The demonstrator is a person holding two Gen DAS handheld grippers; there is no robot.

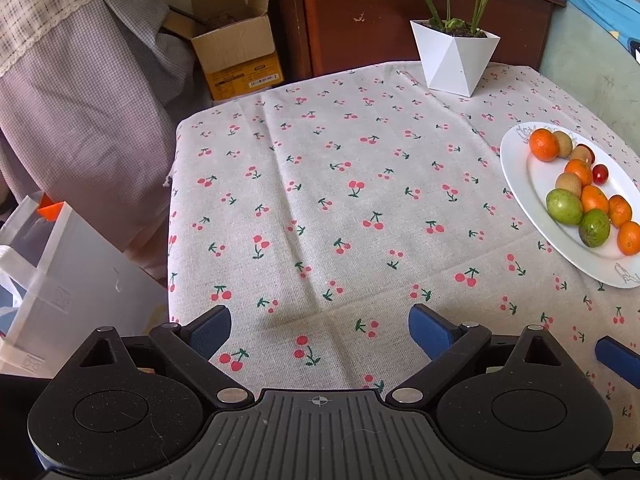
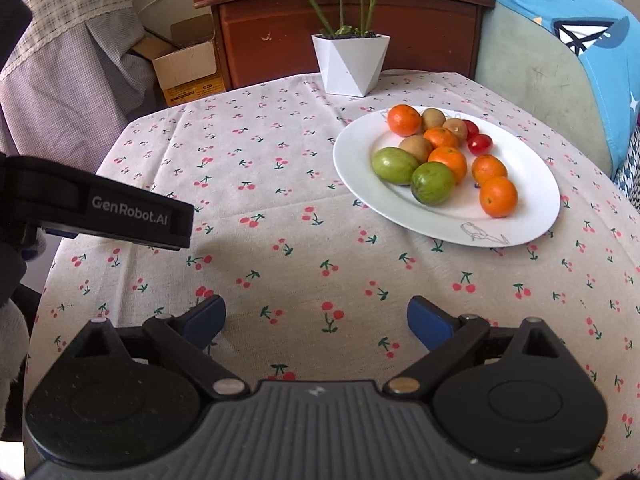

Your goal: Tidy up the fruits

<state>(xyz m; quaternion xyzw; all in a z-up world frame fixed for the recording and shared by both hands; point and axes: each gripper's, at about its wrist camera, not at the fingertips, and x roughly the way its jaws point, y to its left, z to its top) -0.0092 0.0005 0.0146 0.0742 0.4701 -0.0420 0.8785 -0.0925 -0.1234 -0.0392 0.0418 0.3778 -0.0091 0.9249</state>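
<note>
Jaws of both the left gripper (image 1: 320,330) and right gripper (image 2: 316,320) gape wide, empty; fruits seemingly all heaped on plate (image 2: 532,184) ahead-right, fitting sorted or unsorted.

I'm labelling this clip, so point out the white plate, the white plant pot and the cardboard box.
white plate (image 2: 360,184): right wrist view, bare left rim.
white plant pot (image 2: 350,65): right wrist view, front face.
cardboard box (image 1: 236,54): left wrist view, front wall.

Both wrist views low over the tablecloth (image 1: 320,200), facing forward, sharing plate (image 2: 360,152) and planter (image 1: 456,60).
</note>
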